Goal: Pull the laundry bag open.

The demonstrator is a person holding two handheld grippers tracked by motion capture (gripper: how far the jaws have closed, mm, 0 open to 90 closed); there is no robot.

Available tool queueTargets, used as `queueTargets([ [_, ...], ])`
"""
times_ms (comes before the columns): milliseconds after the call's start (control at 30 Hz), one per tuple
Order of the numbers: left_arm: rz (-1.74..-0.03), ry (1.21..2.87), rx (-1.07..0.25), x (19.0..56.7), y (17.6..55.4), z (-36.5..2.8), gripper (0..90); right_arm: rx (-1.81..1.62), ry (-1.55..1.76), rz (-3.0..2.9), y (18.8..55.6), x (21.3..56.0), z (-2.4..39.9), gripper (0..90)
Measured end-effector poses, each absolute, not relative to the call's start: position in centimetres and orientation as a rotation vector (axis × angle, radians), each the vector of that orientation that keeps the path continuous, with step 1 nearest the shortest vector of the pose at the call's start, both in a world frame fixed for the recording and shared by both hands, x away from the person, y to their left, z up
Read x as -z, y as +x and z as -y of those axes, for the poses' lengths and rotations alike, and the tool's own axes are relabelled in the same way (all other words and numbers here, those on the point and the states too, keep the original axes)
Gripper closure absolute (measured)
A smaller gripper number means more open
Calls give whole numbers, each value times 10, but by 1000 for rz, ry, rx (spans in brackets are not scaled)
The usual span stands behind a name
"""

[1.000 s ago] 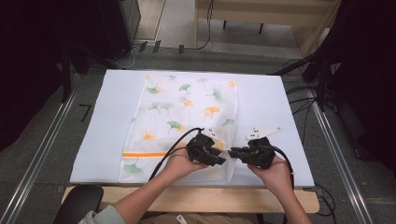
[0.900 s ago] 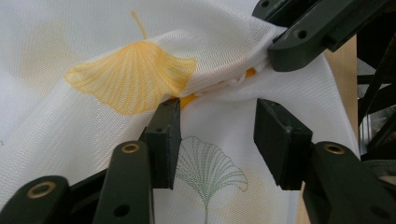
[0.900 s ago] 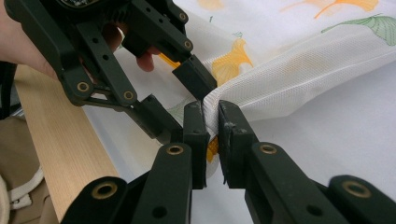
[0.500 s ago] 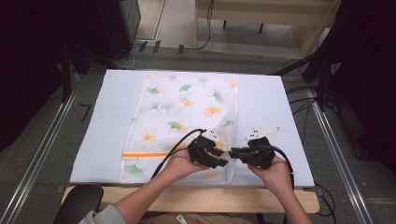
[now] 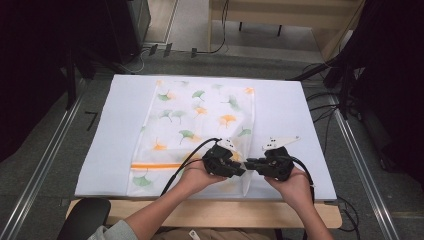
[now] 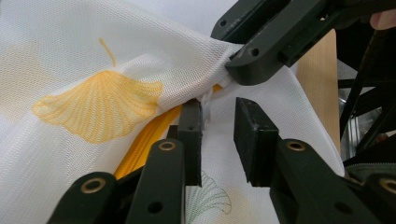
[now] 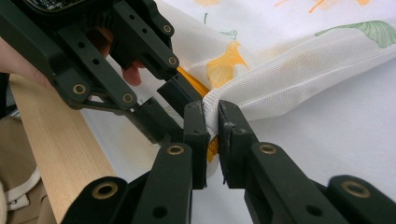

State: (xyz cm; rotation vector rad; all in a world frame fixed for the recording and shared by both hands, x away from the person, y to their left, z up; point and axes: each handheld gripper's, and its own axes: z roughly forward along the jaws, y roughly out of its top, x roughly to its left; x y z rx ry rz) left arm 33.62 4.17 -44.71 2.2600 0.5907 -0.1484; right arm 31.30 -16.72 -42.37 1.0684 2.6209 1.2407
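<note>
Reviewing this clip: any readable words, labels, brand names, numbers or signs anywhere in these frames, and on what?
None can be read. The mesh bag carries only printed leaves and an orange zipper, no lettering. The left gripper and right gripper show plain black jaws and brass rivets. The table is bare white.

You will find no legible text, label, brand, number or sign in any of the views. The mesh bag (image 5: 200,125) carries only a printed leaf pattern in orange and green, with no lettering. The black jaws in both gripper views bear no markings you can read.
</note>
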Motion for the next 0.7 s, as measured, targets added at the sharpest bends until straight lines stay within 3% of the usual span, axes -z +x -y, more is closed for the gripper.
queueTargets([
  [400, -654, 2252, 160, 450, 340, -41, 900, -1238, 1080, -2625, 313, 424, 166, 848],
  [700, -656, 2262, 149, 448, 339, -43, 900, -1235, 1082, -2628, 313, 424, 167, 846],
])
